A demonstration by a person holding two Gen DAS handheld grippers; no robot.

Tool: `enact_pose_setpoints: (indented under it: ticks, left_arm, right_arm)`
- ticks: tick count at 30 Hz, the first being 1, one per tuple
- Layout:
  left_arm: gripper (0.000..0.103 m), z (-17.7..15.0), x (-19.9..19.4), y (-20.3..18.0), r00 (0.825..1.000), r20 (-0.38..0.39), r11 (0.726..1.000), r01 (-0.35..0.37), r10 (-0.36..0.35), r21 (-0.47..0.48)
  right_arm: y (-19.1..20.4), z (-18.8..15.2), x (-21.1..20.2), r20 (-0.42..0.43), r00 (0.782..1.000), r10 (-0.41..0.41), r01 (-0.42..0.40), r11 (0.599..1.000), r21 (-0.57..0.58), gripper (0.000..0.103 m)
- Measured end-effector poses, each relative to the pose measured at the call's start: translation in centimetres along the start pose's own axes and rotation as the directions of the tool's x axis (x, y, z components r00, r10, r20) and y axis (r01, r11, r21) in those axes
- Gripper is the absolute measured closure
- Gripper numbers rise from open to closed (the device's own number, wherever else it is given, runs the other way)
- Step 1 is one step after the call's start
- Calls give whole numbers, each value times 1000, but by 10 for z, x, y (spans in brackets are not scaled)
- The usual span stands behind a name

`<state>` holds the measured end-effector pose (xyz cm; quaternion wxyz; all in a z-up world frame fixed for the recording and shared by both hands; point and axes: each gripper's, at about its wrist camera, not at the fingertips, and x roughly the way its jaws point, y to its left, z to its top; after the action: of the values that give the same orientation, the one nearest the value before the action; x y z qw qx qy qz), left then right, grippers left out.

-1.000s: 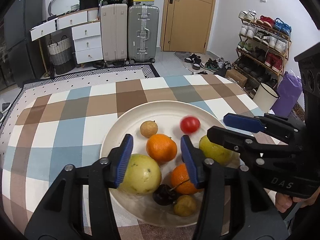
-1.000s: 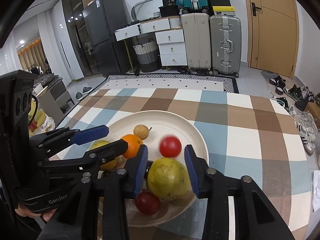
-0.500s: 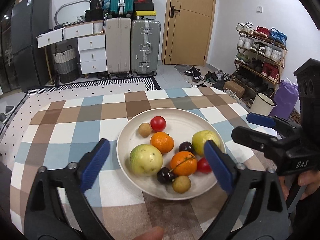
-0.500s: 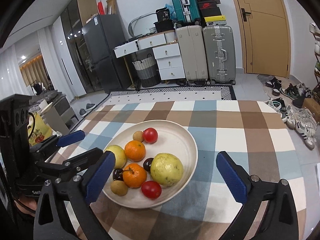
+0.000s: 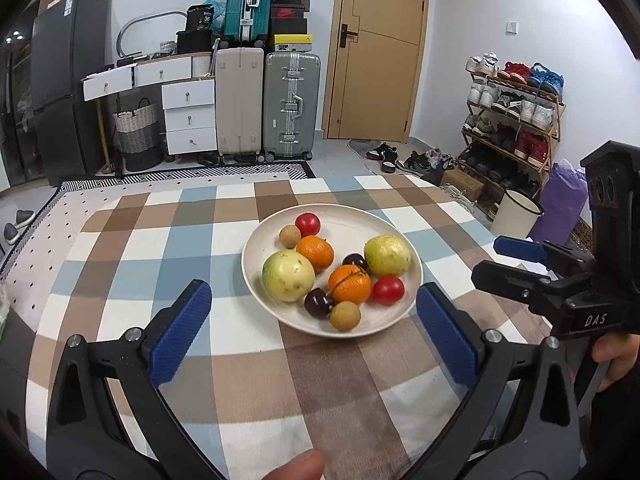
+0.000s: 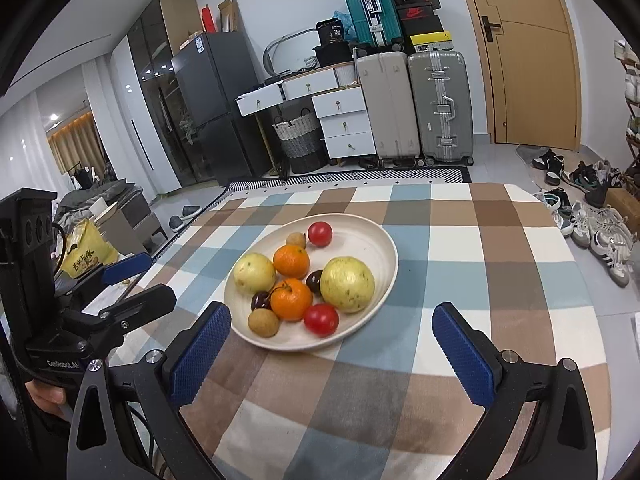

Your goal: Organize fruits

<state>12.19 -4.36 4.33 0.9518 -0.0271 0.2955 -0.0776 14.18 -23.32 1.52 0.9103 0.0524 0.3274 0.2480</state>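
A cream plate [image 5: 360, 216] on the checked tablecloth holds two yellow-green guavas [image 5: 288, 276] [image 5: 387, 256], two oranges [image 5: 349, 284], two red tomatoes [image 5: 388, 290], two dark cherries [image 5: 319, 303] and two brown longans [image 5: 345, 315]. My left gripper [image 5: 313, 286] hangs short of the plate's near rim, open wide, nothing between its blue pads. From the right wrist the same plate [image 6: 360, 240] and guava [image 6: 347, 284] lie ahead of my right gripper [image 6: 331, 310], also open and holding nothing. Each gripper shows in the other's view: right gripper [image 5: 486, 259], left gripper [image 6: 160, 276].
The checked table [image 5: 160, 248] drops off at its far and right edges. Beyond stand suitcases [image 5: 292, 104], white drawers [image 5: 188, 116], a door [image 5: 376, 52], a shoe rack [image 5: 516, 120] and a white bucket [image 5: 514, 216]. A thumb [image 5: 296, 466] shows at the bottom edge.
Both grippers were closed around a guava each on the plate; they have let go, opened wide and drawn back toward me. A red tomato that was moving has settled.
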Motion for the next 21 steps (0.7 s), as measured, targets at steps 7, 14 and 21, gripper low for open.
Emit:
enact_pose_setpoints:
  ticks: [7, 14, 21]
  left_arm:
    - [1, -22, -25, -4, 1000, 10, 1000, -16, 16, 7]
    - [1, -37, -21, 3, 999, 35, 999, -32, 32, 2]
    - [1, -37, -8, 11, 994, 99, 999, -39, 42, -29]
  right_arm:
    - [9, -16, -16, 12, 1000, 0, 1, 999, -39, 0]
    - [15, -24, -15, 58, 998, -11, 17, 995, -102, 0]
    - [21, -31, -13, 121, 993, 8, 11, 988, -152, 0]
